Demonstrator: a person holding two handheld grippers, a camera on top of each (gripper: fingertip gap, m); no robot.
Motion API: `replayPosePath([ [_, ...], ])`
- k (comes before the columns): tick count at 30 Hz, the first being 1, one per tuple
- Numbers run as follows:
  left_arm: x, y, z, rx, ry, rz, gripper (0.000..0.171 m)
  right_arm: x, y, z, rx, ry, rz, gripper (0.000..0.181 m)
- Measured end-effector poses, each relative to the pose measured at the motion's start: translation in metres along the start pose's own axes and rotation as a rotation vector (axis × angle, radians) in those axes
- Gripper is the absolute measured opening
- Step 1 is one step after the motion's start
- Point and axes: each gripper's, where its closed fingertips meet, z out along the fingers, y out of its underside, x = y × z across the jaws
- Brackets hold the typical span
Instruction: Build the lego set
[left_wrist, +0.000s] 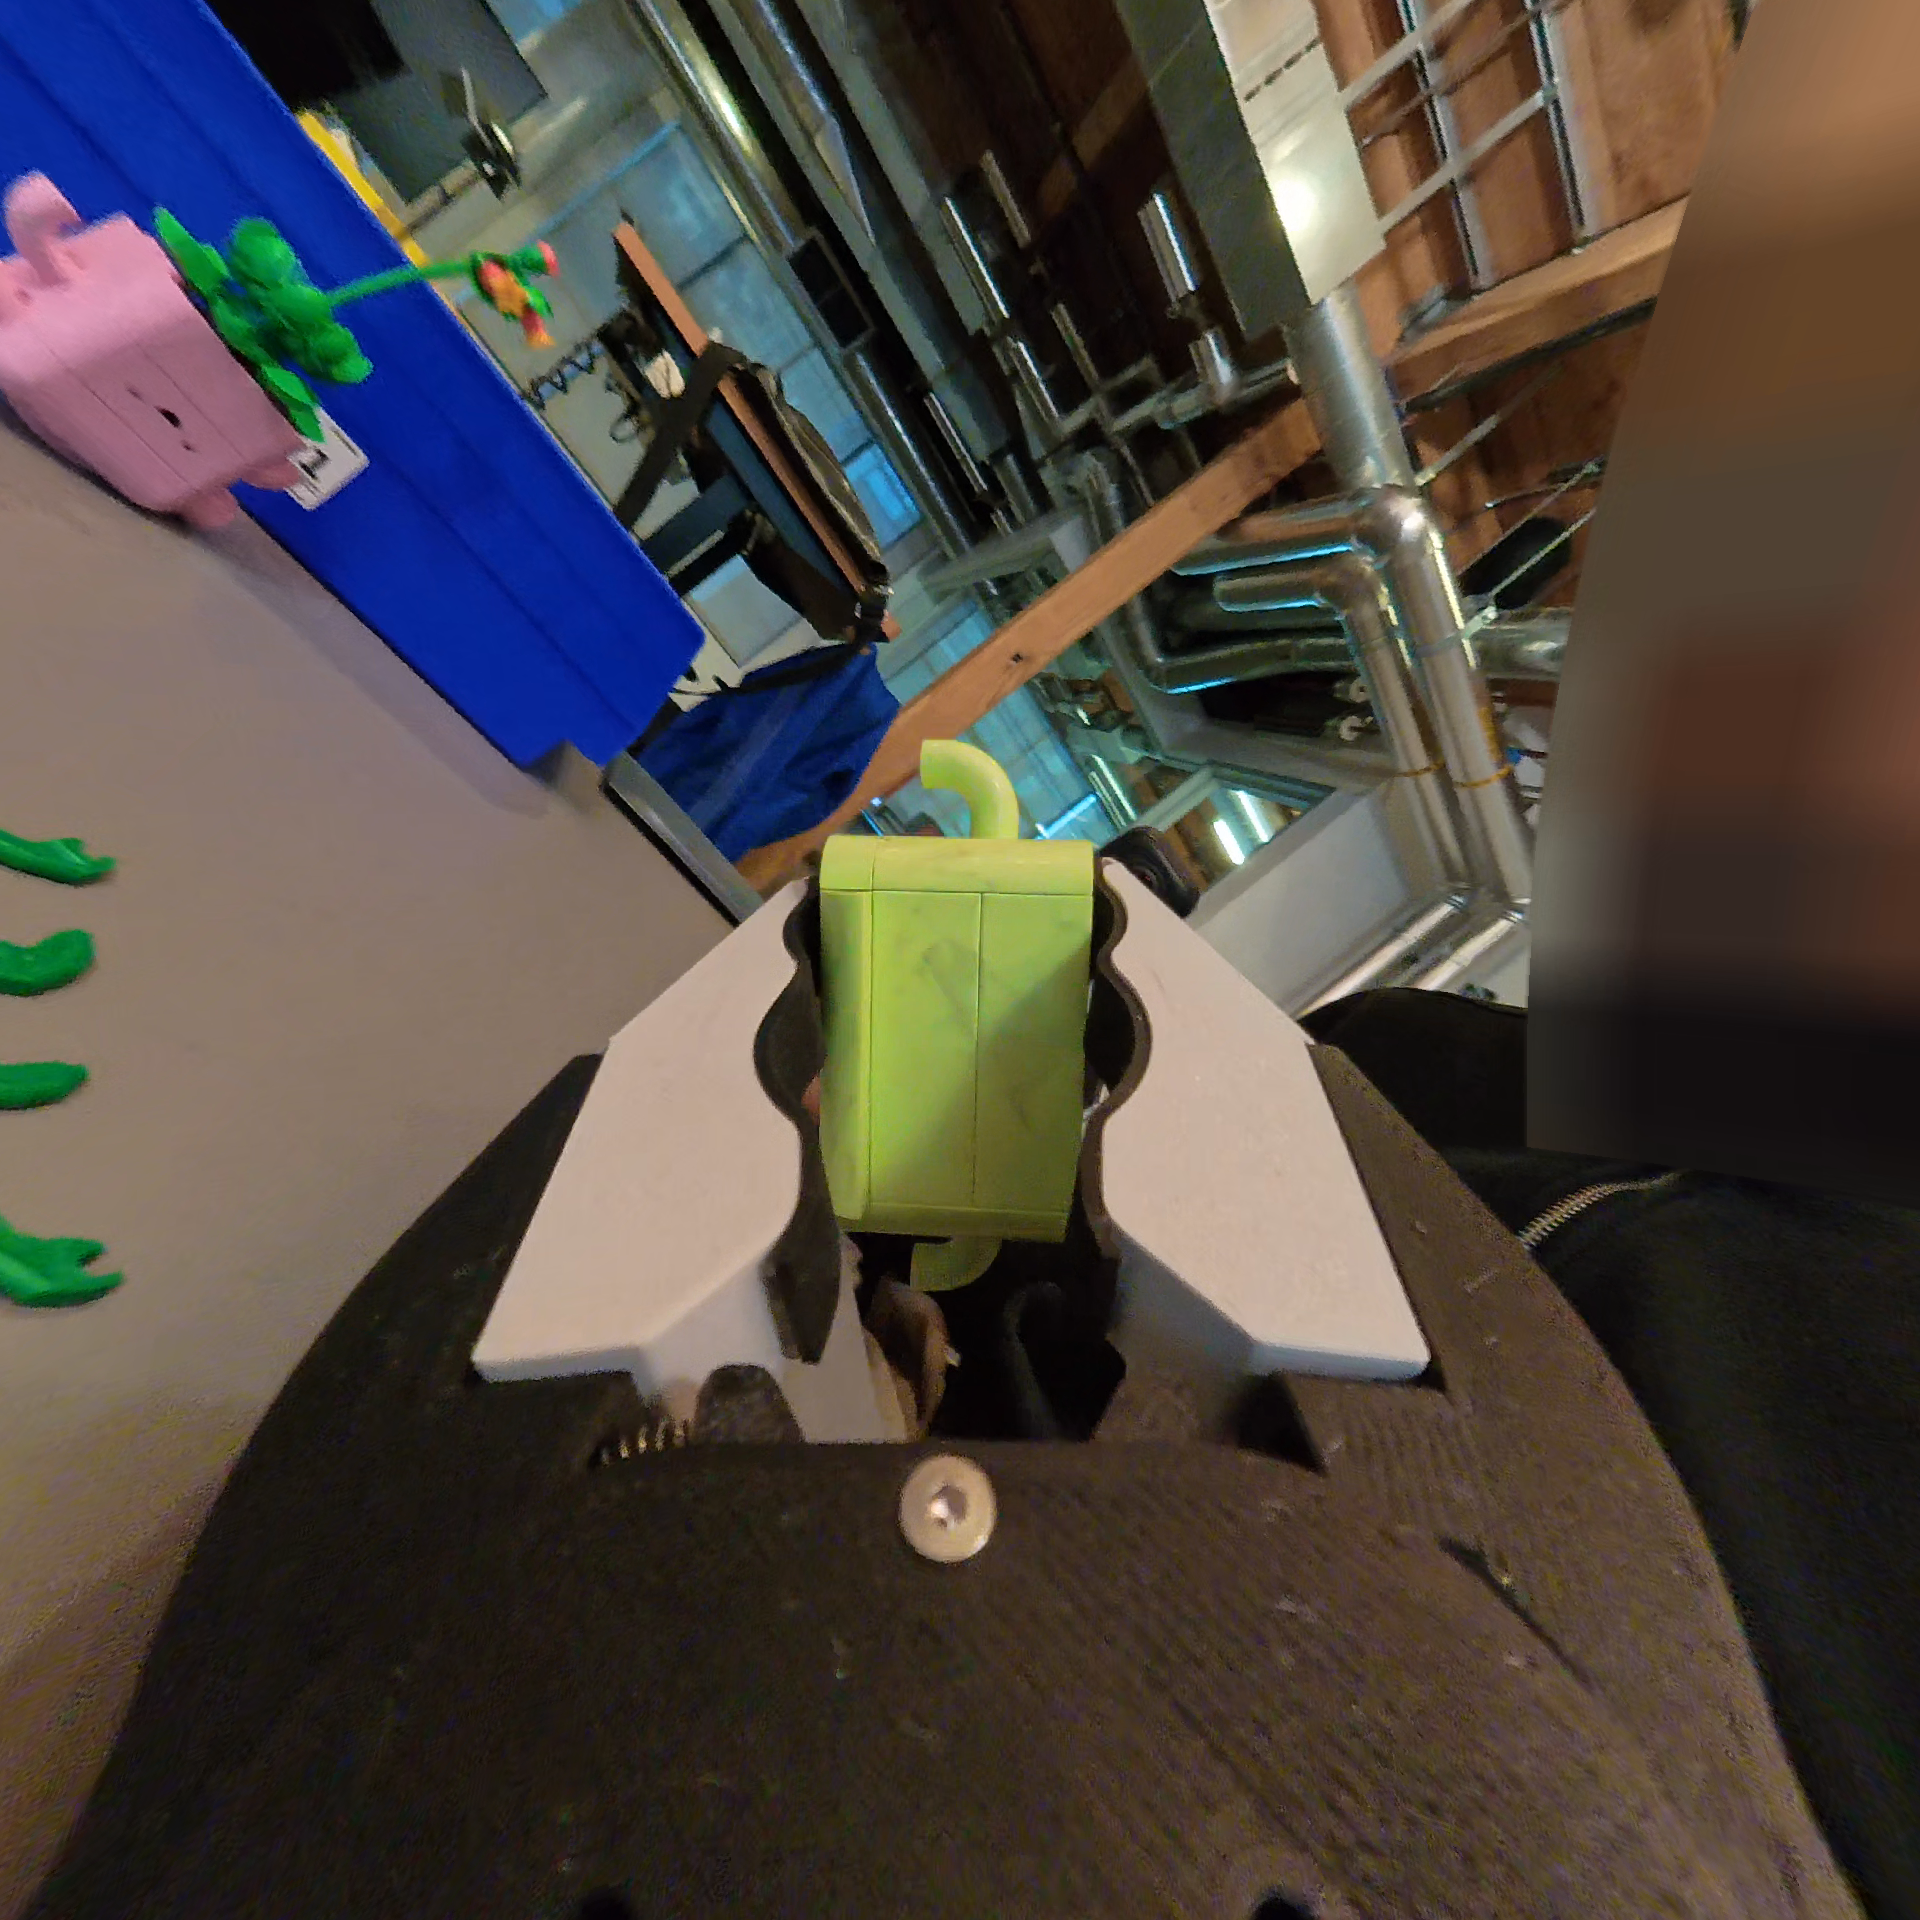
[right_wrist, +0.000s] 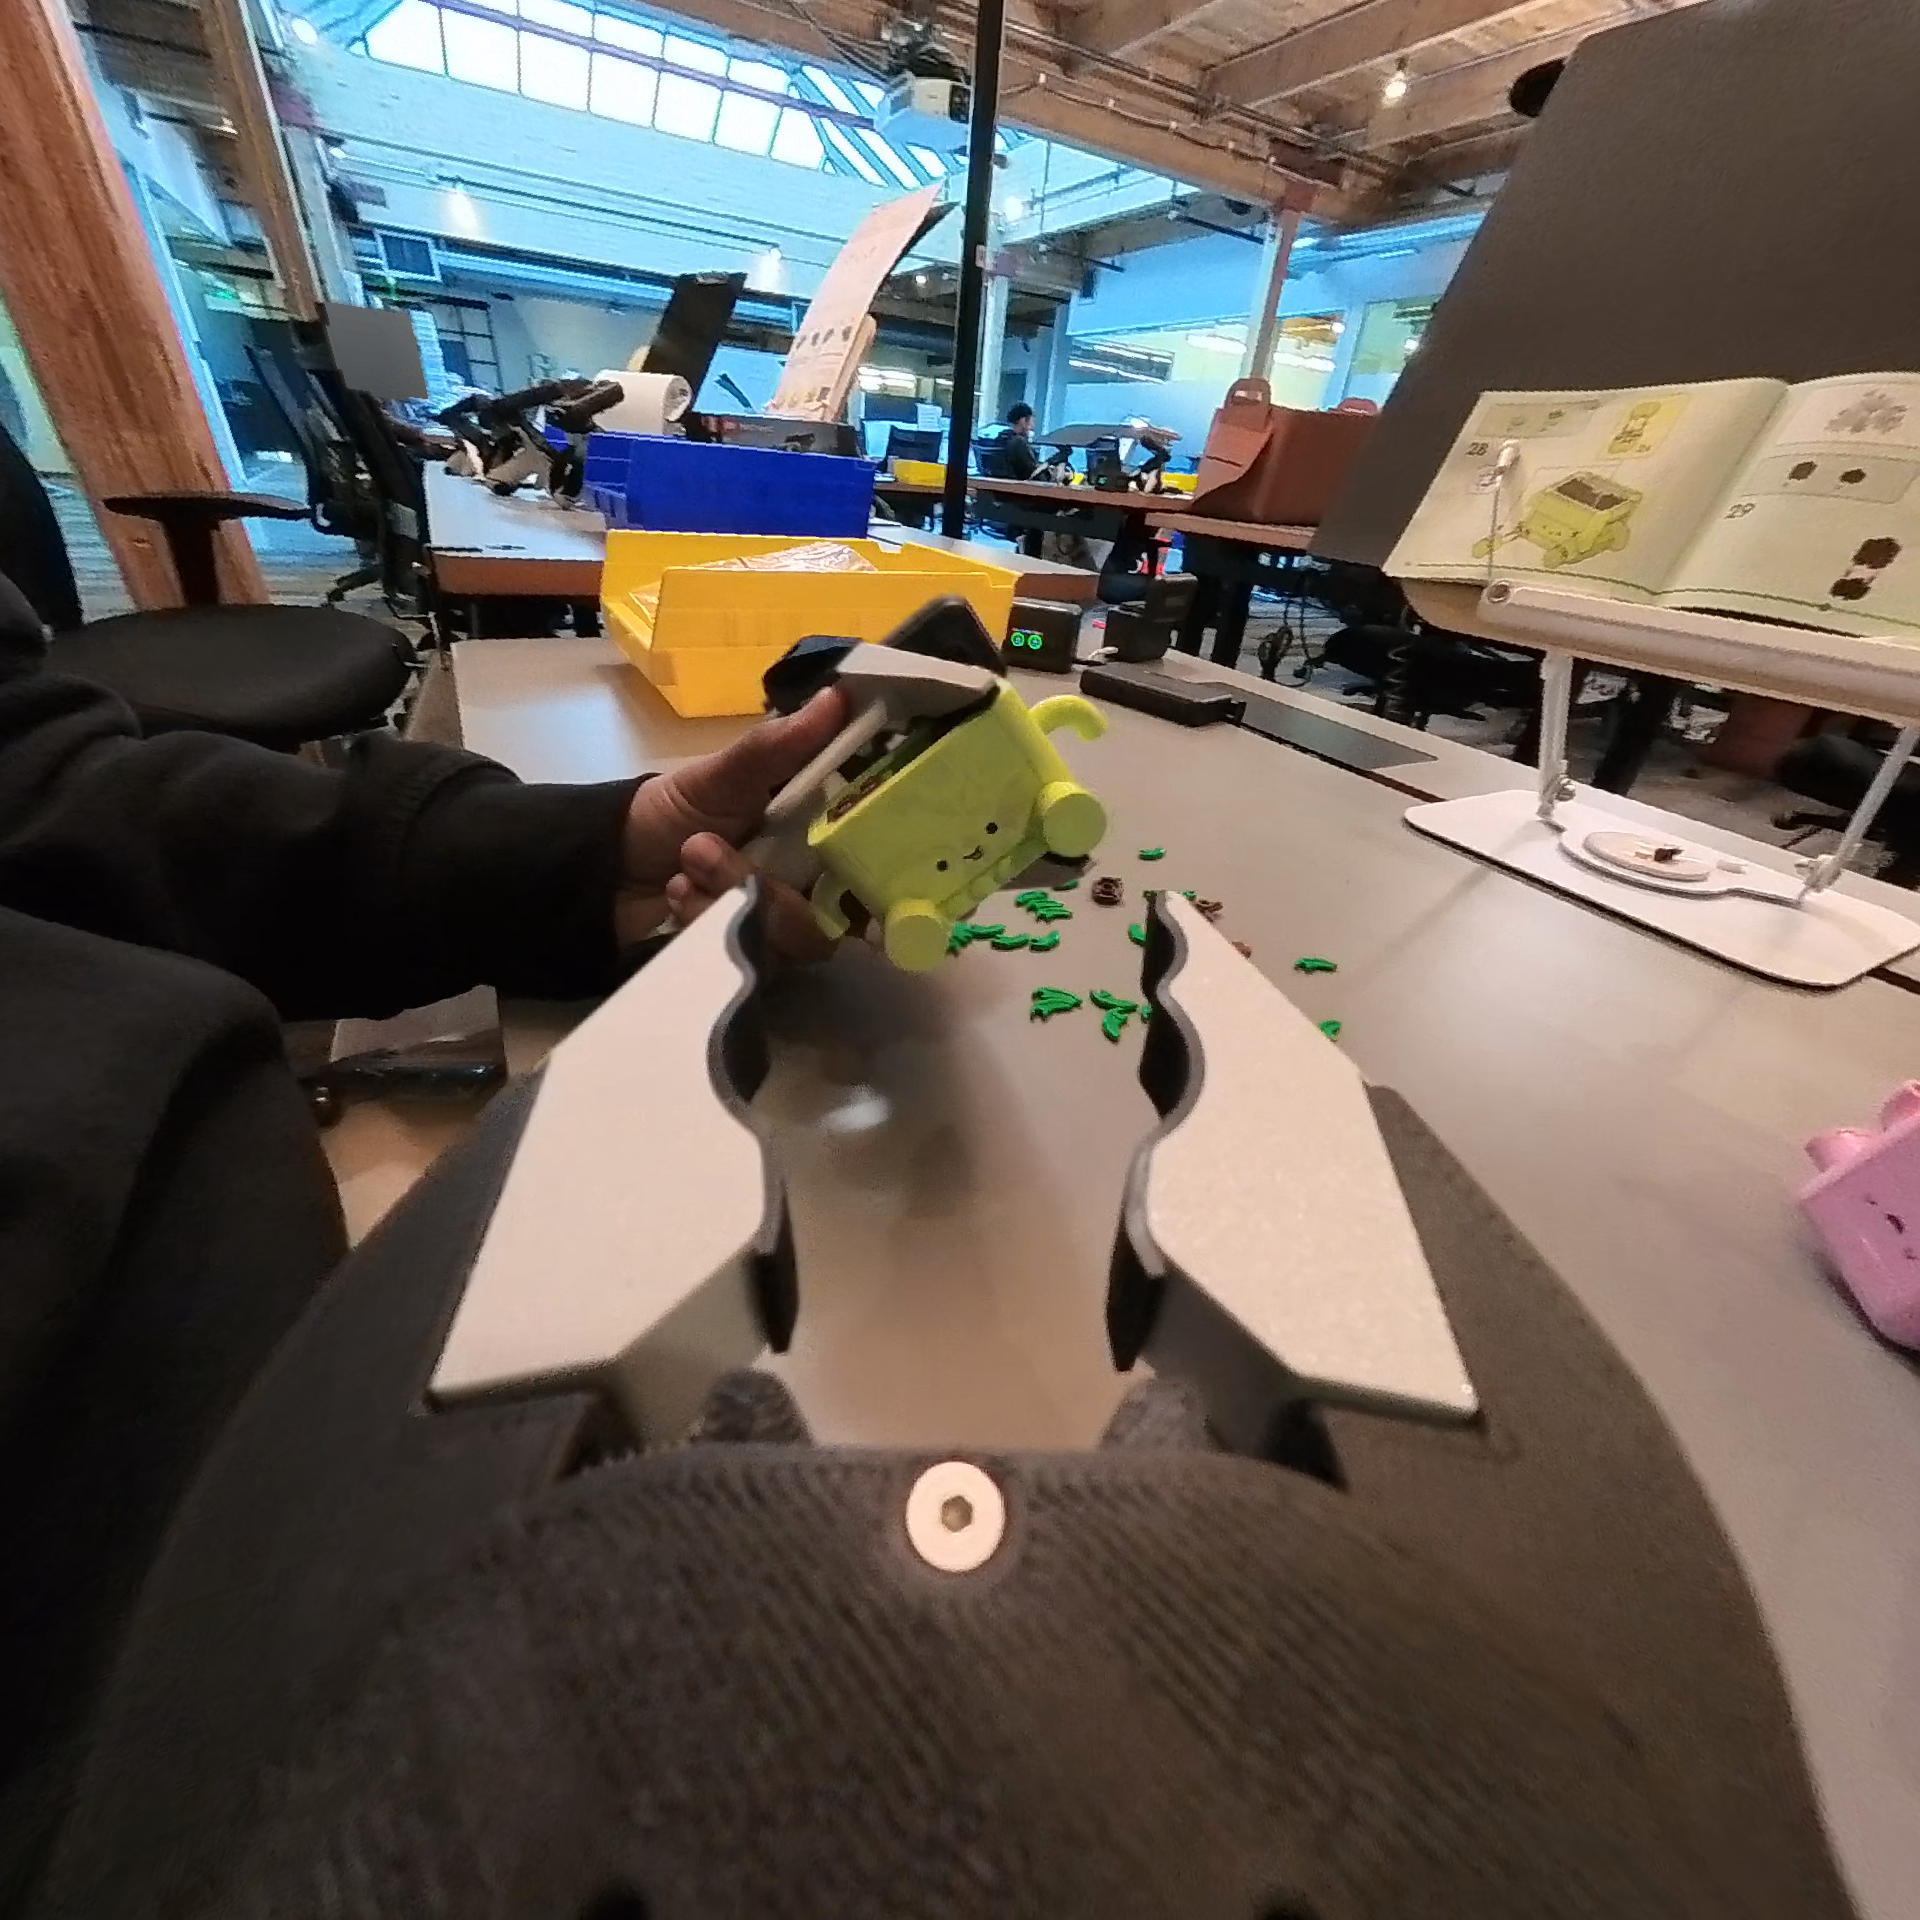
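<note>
My left gripper (left_wrist: 951, 914) is shut on a lime green lego pot (left_wrist: 951, 1039) with curved arms, held tilted in the air. In the right wrist view the same lime green pot (right_wrist: 935, 831) shows a small face and round feet, gripped by the left gripper (right_wrist: 894, 717) above the table. My right gripper (right_wrist: 951, 925) is open and empty, a little in front of and below the pot. Several small green leaf pieces (right_wrist: 1049, 935) and brown pieces (right_wrist: 1110, 889) lie on the grey table (right_wrist: 1455, 1091). A pink lego pot (left_wrist: 135, 364) with a green plant (left_wrist: 275, 312) stands at the far left.
An open instruction booklet (right_wrist: 1704, 499) rests on a white stand (right_wrist: 1662, 873) at the right. A yellow bin (right_wrist: 790, 613) and blue bins (right_wrist: 727, 483) sit at the back. The pink pot's corner (right_wrist: 1870, 1236) is at the right edge. A person's black sleeve (right_wrist: 260, 852) is at left. One gripper's finger ends stand about 5 cm off the other's.
</note>
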Motion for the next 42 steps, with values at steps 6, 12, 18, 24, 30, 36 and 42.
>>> replayPosePath([
  [6,-0.001,0.017,0.011,-0.089,-0.018,0.005,0.047,0.001,0.003,-0.005,-0.025,0.007,-0.052,0.064],
  [12,-0.008,0.042,0.022,-0.244,-0.084,0.067,0.047,0.009,0.012,-0.008,-0.09,0.058,-0.124,0.037],
  [18,-0.007,0.046,0.023,-0.266,-0.079,0.073,0.047,0.004,0.021,-0.004,-0.154,0.07,-0.236,0.028],
  [24,-0.008,0.049,0.024,-0.291,-0.081,0.067,0.047,0.004,0.027,-0.002,-0.191,0.09,-0.291,0.025],
  [30,-0.012,0.053,0.025,-0.314,-0.102,0.044,0.047,0.008,0.037,-0.002,-0.253,0.129,-0.393,0.014],
  [36,-0.044,0.06,0.027,-0.362,-0.299,-0.026,0.047,0.018,0.069,-0.007,-0.474,0.126,-0.377,0.014],
  [42,-0.067,0.073,0.024,-0.475,-0.481,0.046,0.051,0.018,0.092,-0.013,-0.625,0.111,-0.366,0.014],
])
